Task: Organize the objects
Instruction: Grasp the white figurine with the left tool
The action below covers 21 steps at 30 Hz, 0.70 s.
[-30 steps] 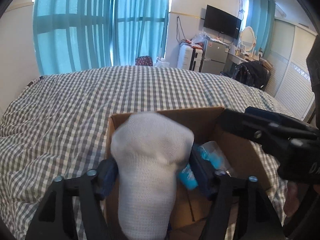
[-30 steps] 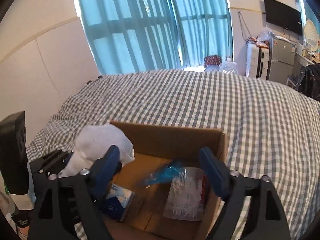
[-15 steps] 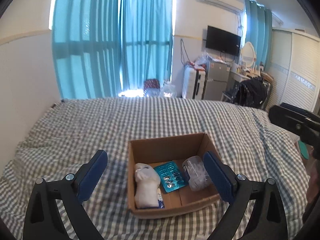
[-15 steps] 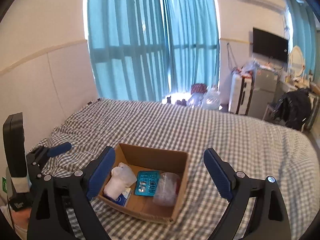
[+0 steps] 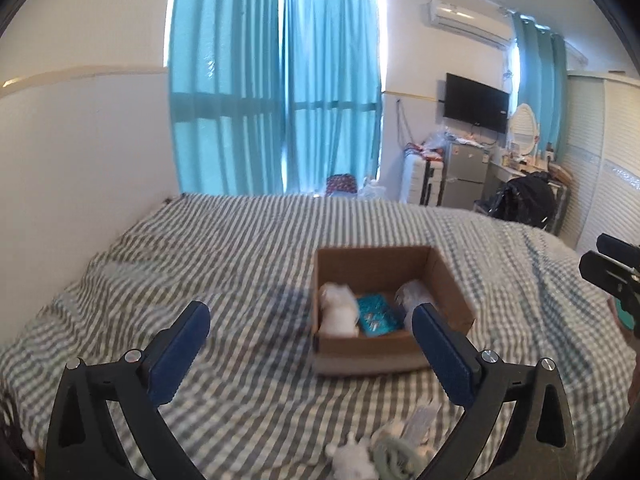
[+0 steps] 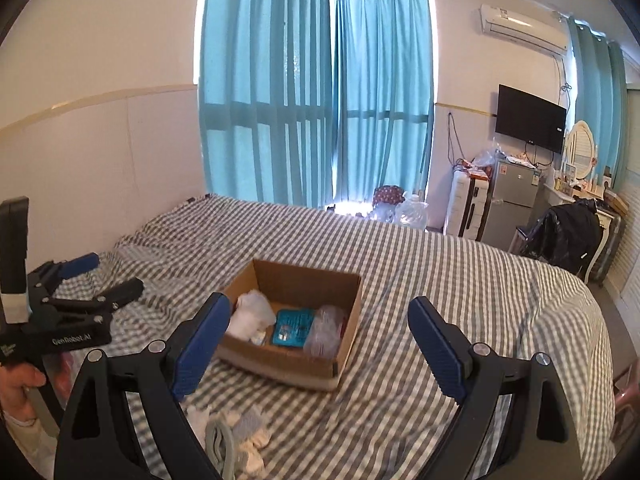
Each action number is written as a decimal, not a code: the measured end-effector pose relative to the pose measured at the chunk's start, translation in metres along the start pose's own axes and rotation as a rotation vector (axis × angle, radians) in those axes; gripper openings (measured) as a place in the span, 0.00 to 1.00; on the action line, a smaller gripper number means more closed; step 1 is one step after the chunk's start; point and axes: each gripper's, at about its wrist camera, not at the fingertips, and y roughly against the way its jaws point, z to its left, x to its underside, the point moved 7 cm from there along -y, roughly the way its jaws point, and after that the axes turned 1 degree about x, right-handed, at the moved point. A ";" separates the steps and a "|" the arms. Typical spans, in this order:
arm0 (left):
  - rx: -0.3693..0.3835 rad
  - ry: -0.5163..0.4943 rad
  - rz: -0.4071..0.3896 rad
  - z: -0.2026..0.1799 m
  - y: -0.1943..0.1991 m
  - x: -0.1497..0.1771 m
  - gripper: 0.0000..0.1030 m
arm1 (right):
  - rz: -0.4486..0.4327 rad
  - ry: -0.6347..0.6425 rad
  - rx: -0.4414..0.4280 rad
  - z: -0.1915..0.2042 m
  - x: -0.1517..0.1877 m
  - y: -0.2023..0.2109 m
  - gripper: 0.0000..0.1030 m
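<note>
An open cardboard box (image 5: 390, 346) (image 6: 294, 278) sits on the checked bed. In it lie a white sock (image 5: 338, 308) (image 6: 250, 314), a teal blister pack (image 5: 374, 314) (image 6: 292, 326) and a clear plastic item (image 5: 410, 296) (image 6: 324, 324). My left gripper (image 5: 310, 326) is open and empty, held back above the bed, the box ahead on the right. My right gripper (image 6: 316, 320) is open and empty, raised on the near side of the box. The left gripper also shows in the right wrist view (image 6: 110, 280).
Loose white and grey socks (image 6: 236, 440) (image 5: 378, 452) lie on the bed (image 6: 460, 280) near its front edge. Blue curtains (image 6: 316, 92), a fridge (image 6: 514, 204), a wall TV (image 6: 530, 118) and a dark chair (image 6: 560, 236) stand beyond the bed.
My left gripper let go of the white sock into the box and opened. Both grippers drew back and up away from the box.
</note>
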 end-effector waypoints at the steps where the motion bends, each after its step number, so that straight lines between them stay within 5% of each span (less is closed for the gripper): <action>1: -0.009 0.010 0.014 0.003 -0.002 0.014 1.00 | 0.007 0.005 0.006 0.002 0.010 -0.001 0.88; 10: -0.090 0.025 0.183 0.019 -0.049 0.120 1.00 | 0.169 0.053 -0.016 0.025 0.113 -0.049 0.88; 21: 0.027 0.026 0.306 -0.006 -0.069 0.177 1.00 | 0.336 -0.042 -0.015 0.005 0.190 -0.099 0.88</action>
